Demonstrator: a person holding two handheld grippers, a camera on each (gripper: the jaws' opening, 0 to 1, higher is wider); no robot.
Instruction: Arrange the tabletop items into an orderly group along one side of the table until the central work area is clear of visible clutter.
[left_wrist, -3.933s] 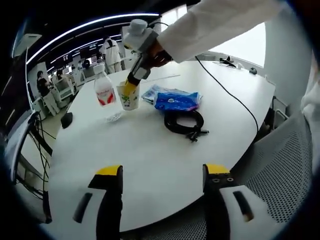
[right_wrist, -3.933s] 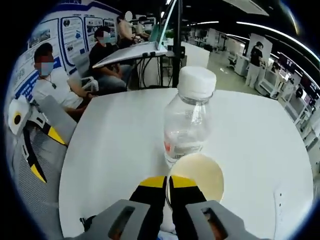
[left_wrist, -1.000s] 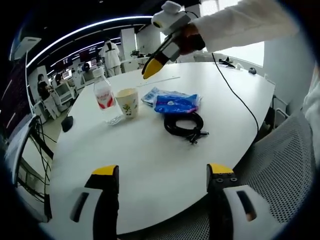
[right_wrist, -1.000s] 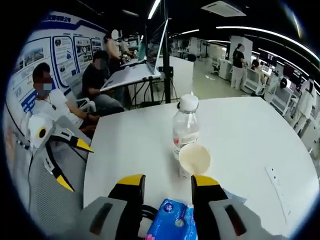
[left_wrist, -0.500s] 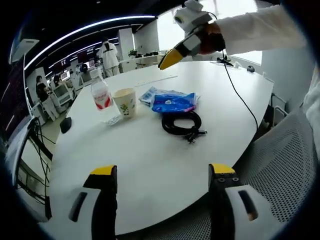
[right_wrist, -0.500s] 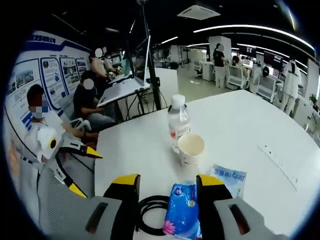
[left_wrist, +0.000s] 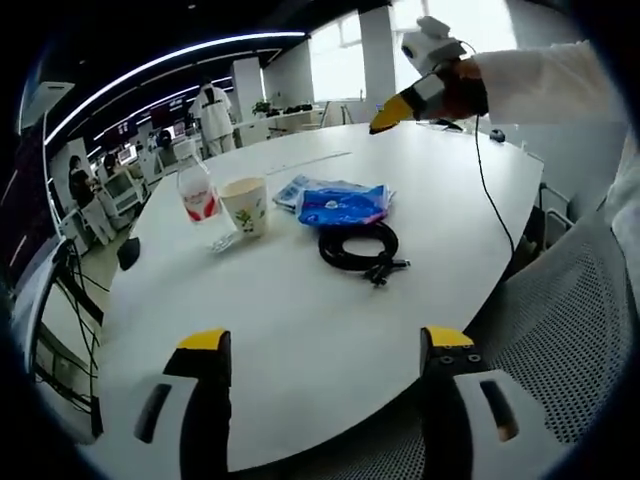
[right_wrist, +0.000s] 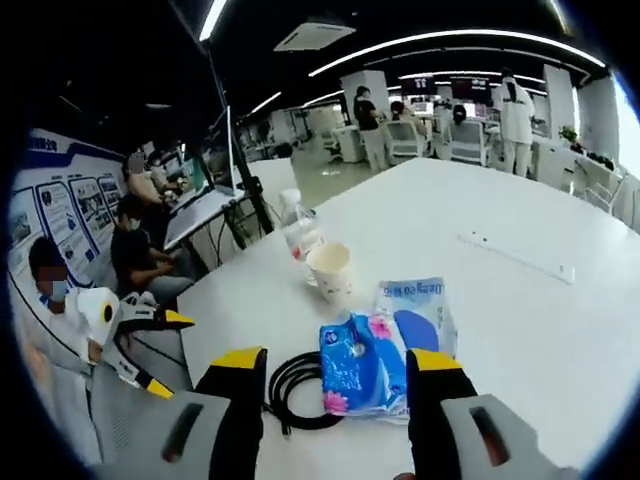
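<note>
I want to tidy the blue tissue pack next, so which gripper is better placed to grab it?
Probably the right gripper: its open jaws already frame the blue tissue pack just ahead. The left gripper hangs at the table edge, with bare tabletop and the black cable between it and the pack.

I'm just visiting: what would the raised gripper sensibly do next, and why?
Probably lower the right gripper, open and empty, onto the blue tissue pack just ahead of its jaws. That pack and the black cable coil lie apart from the paper cup and bottle, which already stand together.
</note>
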